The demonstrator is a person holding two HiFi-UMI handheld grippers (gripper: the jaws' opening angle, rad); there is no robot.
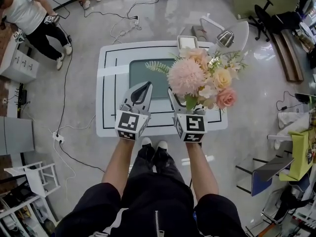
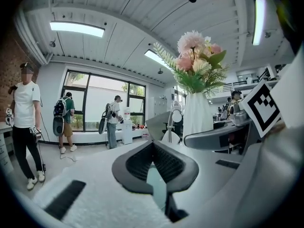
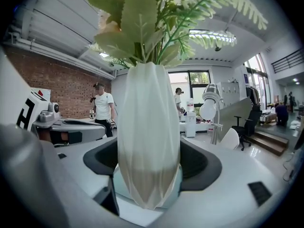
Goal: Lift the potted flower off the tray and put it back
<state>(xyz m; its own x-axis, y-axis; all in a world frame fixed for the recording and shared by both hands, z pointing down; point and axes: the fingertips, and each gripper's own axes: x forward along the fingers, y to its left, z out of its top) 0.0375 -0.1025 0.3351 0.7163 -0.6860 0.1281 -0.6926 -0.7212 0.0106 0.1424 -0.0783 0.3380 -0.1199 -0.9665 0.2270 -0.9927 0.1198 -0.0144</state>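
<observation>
My right tool (image 1: 186, 102) is clamped on the white vase (image 3: 148, 127) of the potted flower (image 1: 202, 78). It's upright over the right side of the grey tray (image 1: 143, 70) on the white bench (image 1: 111, 112). Can't tell if the base touches the tray. My left tool (image 1: 146, 86) is closed and empty, just beside it.
</observation>
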